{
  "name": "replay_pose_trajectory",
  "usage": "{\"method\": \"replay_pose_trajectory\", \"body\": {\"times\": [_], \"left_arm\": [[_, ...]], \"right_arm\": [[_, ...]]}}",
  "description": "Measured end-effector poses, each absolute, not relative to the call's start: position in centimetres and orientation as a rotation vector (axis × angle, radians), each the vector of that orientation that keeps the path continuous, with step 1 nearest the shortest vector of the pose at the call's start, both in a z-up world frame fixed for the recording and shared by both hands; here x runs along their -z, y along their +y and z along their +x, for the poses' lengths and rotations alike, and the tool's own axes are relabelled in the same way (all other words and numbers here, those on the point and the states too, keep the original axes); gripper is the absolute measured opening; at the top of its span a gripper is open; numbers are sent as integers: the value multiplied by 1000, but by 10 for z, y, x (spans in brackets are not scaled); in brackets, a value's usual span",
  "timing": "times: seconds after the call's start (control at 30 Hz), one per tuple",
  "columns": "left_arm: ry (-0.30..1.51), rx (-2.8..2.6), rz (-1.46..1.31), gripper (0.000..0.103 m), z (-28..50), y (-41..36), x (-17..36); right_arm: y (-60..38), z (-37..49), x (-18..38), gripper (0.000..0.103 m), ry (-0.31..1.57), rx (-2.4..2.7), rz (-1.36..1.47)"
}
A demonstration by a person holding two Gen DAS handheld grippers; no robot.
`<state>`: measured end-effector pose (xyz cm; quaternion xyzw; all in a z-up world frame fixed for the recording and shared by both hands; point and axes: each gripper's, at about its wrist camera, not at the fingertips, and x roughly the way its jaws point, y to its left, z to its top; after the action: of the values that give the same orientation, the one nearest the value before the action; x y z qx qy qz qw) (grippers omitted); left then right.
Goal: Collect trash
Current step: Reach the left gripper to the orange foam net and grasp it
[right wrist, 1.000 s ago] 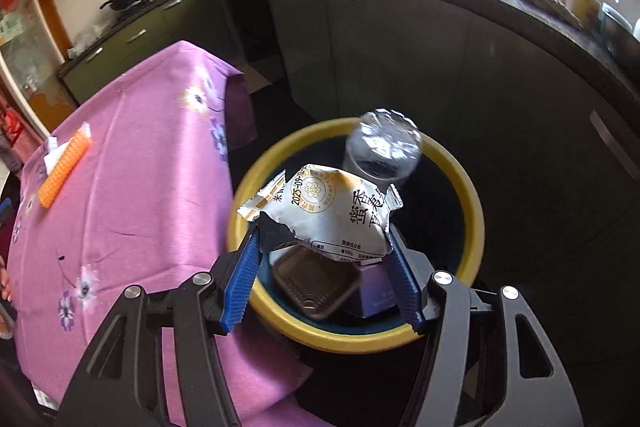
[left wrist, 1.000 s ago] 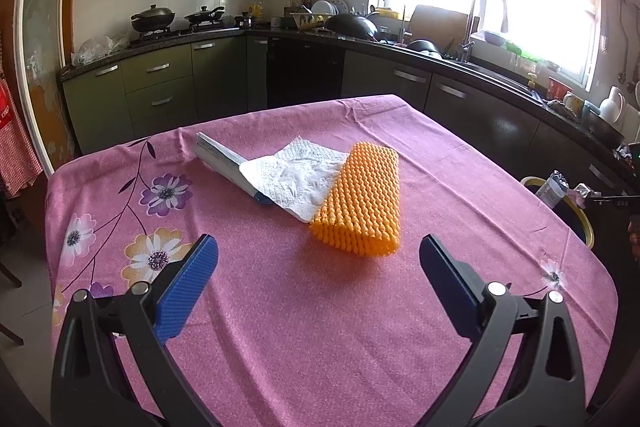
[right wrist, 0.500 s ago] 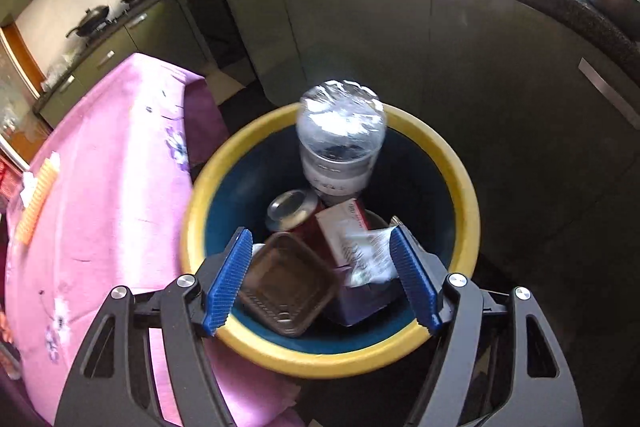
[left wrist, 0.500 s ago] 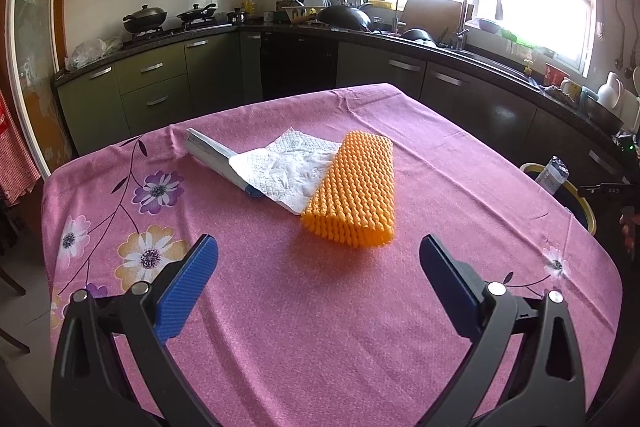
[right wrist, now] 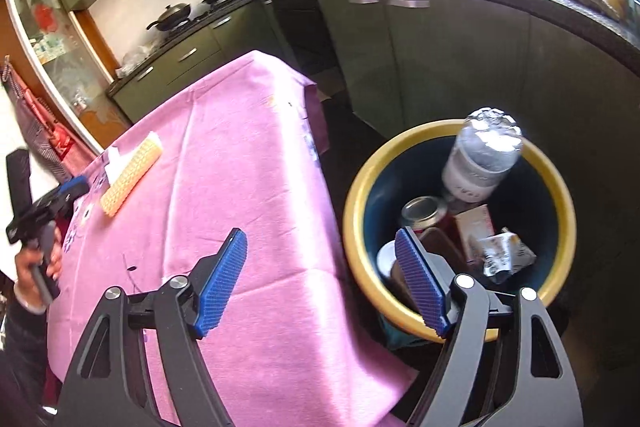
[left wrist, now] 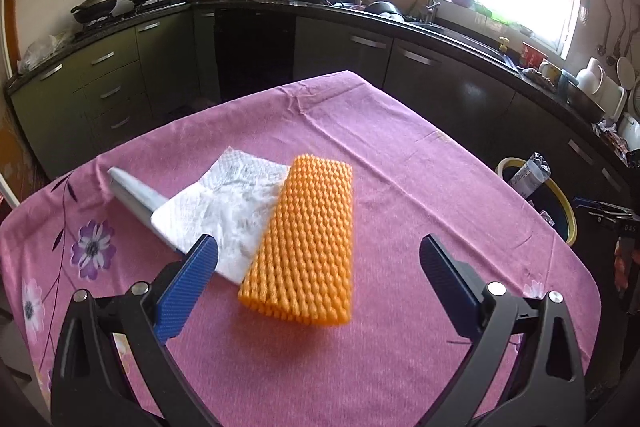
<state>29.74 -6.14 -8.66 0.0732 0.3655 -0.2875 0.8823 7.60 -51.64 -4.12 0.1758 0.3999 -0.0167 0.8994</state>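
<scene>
Net: orange foam net [left wrist: 307, 241] lies flat mid-table [left wrist: 400, 155], long side pointing away from the left gripper [left wrist: 319, 263].
Napkin: napkin [left wrist: 224, 207] touches its left edge.
Left gripper: wide open, empty.
Right gripper: right gripper [right wrist: 320, 281] has just been opening, empty.
Bin: bin [right wrist: 460, 131] holds a slanted bottle [right wrist: 482, 155].

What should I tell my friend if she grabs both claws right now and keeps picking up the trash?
Left claw: open, empty, hovering just before the orange foam net.
Right claw: open, empty, jaws just opened wider, above the table edge beside the yellow-rimmed bin.
Done: snack wrapper, plastic bottle, can and other packaging lie in the bin.
Left: the foam net, white paper towel and the grey-blue packet under the towel, all on the pink tablecloth.
</scene>
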Motion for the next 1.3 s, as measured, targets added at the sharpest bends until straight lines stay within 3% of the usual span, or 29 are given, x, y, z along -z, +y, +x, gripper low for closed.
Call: {"method": "replay_pose_trajectory", "body": {"times": [0.43,0.63,1.07,1.1,1.2,1.23,1.3], "left_arm": [[859,680,197,96,344,-90,109],[885,692,239,80,341,-101,116],[886,645,268,80,342,-101,125],[889,645,276,79,341,-102,126],[899,638,286,64,340,-104,129],[902,635,288,55,340,-104,129],[899,626,286,49,339,-104,128]], "right_arm": [[-507,77,51,78,833,16,378],[-504,79,52,78,840,5,378],[-503,80,56,79,851,-2,385],[-502,81,56,79,854,-3,384],[-501,81,56,79,855,-6,383],[-501,82,56,79,856,-6,383],[-501,82,56,79,854,-5,385]]}}
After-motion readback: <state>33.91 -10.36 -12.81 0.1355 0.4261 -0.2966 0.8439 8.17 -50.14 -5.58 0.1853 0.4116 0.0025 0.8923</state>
